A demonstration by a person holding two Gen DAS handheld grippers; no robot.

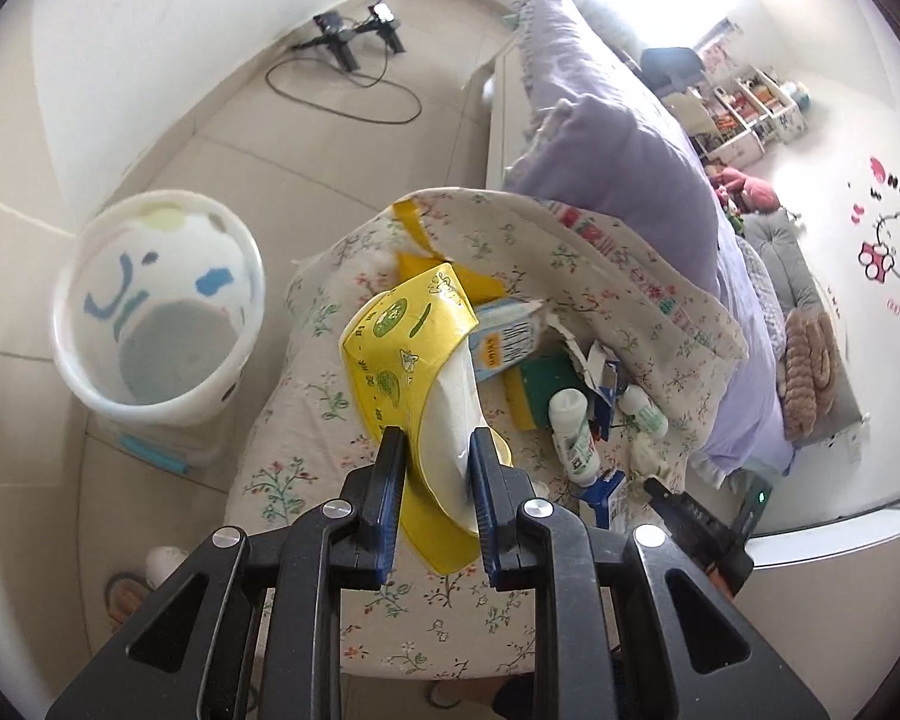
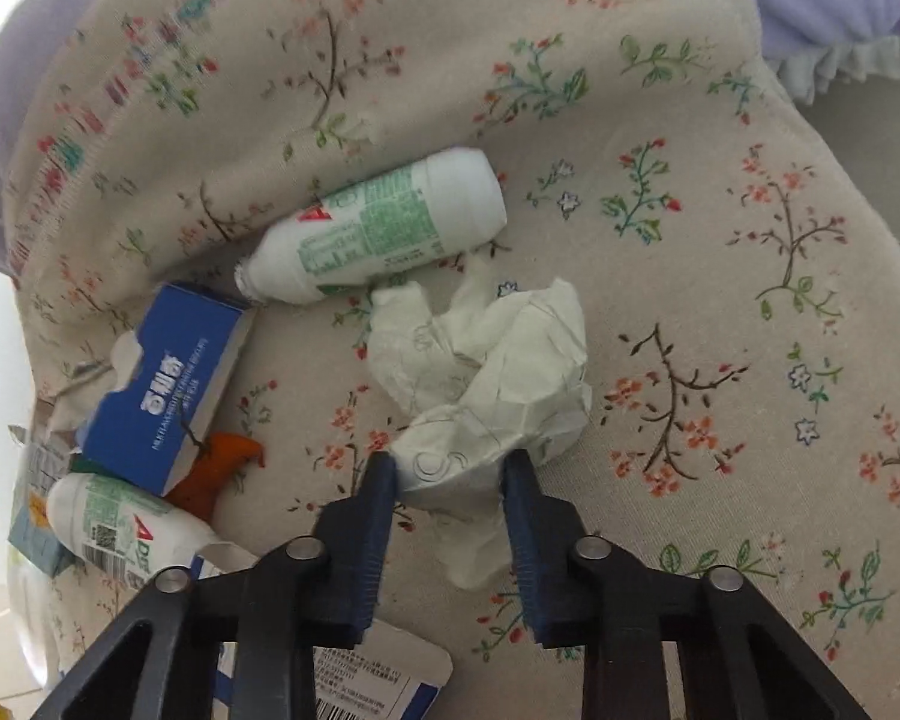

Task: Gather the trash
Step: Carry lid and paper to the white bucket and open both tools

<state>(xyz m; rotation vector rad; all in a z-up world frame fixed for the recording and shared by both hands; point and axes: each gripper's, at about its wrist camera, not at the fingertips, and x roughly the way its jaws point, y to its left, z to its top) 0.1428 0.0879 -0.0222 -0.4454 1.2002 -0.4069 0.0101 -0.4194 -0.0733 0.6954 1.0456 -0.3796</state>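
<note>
The left hand-held gripper (image 1: 432, 444) is closed tight on a yellow tissue pack (image 1: 408, 348). White tissue sticks out of the pack between the two blue pads. The pack is held up above the flowery blanket (image 1: 306, 378) on the bed.

A white bin (image 1: 156, 306) stands on the floor beside the bed. It has blue and yellow shapes on the inside, and it is off to the left of the yellow tissue pack, not touching it.

More trash lies on the flowery blanket just past the pack. There is a small carton (image 1: 501, 339) with a blue and white label, right next to the pack. Near it is a green and yellow sponge (image 1: 540, 387). A white bottle (image 1: 573, 432) with green writing lies beside the sponge.

The right hand-held gripper (image 2: 450, 480) is closed narrow on a crumpled white paper (image 2: 492, 372). Both blue pads press on the bottom end of the paper, and the paper rests on the blanket.

In the right wrist view, another white bottle (image 2: 384, 228) lies on its side just above the paper, almost touching it. A blue box (image 2: 168, 384) lies to the left of the paper. An orange scrap (image 2: 210, 474) peeks out from under the box.
</note>
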